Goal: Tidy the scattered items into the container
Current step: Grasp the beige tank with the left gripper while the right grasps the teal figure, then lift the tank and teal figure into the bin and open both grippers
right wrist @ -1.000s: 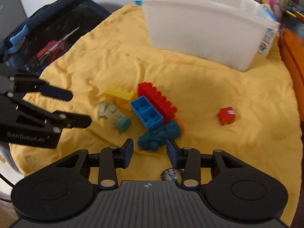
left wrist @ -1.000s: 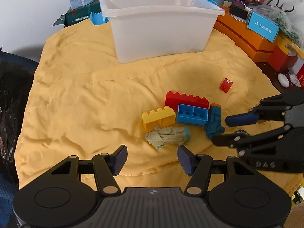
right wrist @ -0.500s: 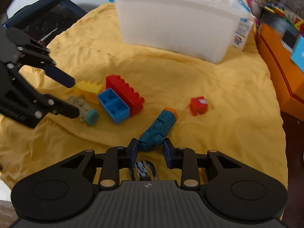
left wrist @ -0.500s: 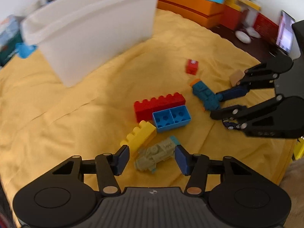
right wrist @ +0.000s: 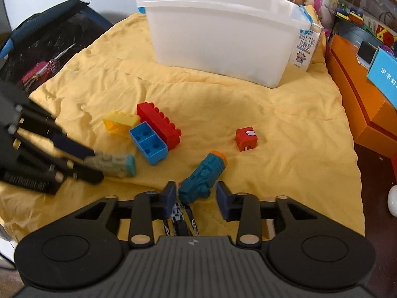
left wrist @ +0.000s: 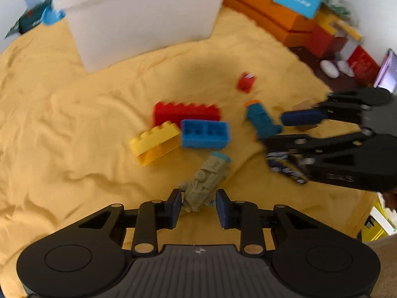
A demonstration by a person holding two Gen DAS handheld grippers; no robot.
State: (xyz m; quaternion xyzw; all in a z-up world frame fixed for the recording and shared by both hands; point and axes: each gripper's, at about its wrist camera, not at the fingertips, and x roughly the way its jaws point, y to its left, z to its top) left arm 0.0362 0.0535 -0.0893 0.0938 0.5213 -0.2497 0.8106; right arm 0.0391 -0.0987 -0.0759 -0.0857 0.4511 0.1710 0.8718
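A grey-green toy car [left wrist: 206, 183] lies on the yellow cloth between the closing jaws of my left gripper [left wrist: 198, 206]; a thin gap shows at the right pad. The right wrist view shows that gripper [right wrist: 95, 165] astride the same car [right wrist: 111, 164]. My right gripper [right wrist: 196, 196] is opening, and a teal toy car [right wrist: 202, 176] rests on the cloth between its pads. Red [right wrist: 158, 124], blue [right wrist: 148, 144] and yellow [right wrist: 119, 124] bricks lie bunched mid-cloth. A small red cube [right wrist: 247, 139] sits apart to the right. The white bin [right wrist: 223, 44] stands at the back.
Orange boxes [right wrist: 352, 94] line the right edge of the cloth, and a black mesh bag [right wrist: 42, 49] lies off the left. A patterned strap [right wrist: 178, 218] lies under my right gripper. A milk carton [right wrist: 306, 49] leans beside the bin.
My left gripper came down over the grey-green car and its jaws narrowed around it. The right jaws pinched the teal car, dragged it away from the bricks, then widened again.
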